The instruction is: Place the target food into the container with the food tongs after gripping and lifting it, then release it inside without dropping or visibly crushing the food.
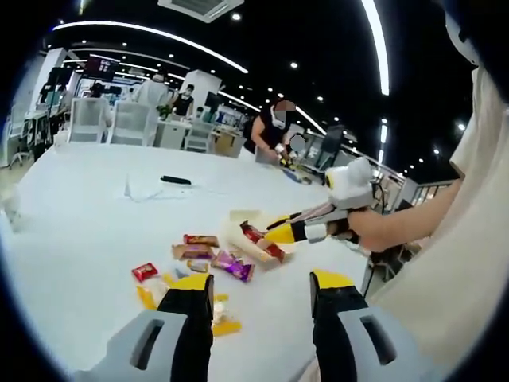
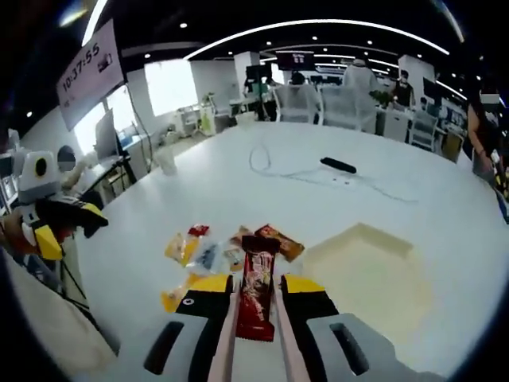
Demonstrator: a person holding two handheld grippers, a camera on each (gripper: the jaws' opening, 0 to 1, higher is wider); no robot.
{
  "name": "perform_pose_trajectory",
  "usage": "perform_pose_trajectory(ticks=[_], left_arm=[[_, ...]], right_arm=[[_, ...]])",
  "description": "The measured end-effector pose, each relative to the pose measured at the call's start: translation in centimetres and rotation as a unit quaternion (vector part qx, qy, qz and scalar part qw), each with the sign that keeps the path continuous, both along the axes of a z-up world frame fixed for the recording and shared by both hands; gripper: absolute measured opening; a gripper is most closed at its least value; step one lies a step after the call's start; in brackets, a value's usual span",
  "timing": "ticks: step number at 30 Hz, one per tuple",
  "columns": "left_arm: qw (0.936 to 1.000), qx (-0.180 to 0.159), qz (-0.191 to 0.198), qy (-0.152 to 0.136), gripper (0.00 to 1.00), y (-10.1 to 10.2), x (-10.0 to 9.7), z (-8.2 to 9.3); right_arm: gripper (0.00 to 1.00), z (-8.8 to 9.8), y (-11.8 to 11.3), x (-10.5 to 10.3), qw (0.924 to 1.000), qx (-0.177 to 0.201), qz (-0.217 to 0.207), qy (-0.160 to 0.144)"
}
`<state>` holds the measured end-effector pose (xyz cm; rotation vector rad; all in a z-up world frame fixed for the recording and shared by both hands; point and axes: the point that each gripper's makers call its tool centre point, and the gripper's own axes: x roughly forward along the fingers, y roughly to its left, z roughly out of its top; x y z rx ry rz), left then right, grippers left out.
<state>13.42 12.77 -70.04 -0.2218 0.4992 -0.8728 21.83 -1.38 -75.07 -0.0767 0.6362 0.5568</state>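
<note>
My right gripper [image 2: 258,288] is shut on cream food tongs [image 2: 227,334]. The tongs pinch a red snack packet [image 2: 256,296] lengthwise and hold it above the white table. A shallow cream container [image 2: 367,274] lies just right of it. Several loose wrapped snacks [image 2: 208,253] lie ahead on the table. In the left gripper view the right gripper [image 1: 285,232] reaches in from the right in a person's hand, with the red packet [image 1: 254,235] at its tip over the snack pile [image 1: 200,256]. My left gripper [image 1: 262,282] stands open, nothing between its jaws, and also shows at the left [image 2: 67,219].
A black bar-shaped object [image 2: 340,165] and a thin cable [image 2: 266,163] lie farther back on the white table [image 2: 238,191]. White chairs [image 2: 322,103] and people at desks stand beyond it. The table's near edge runs by the person's body [image 1: 445,263].
</note>
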Motion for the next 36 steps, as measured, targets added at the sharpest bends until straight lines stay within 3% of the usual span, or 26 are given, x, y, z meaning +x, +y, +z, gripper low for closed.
perform_pose_trajectory(ticks=[36], left_arm=[[0.9999, -0.008, -0.008, 0.000, 0.48, 0.3, -0.2, 0.2]], right_arm=[[0.23, 3.7, -3.5, 2.7, 0.9964, 0.030, -0.070, -0.036]])
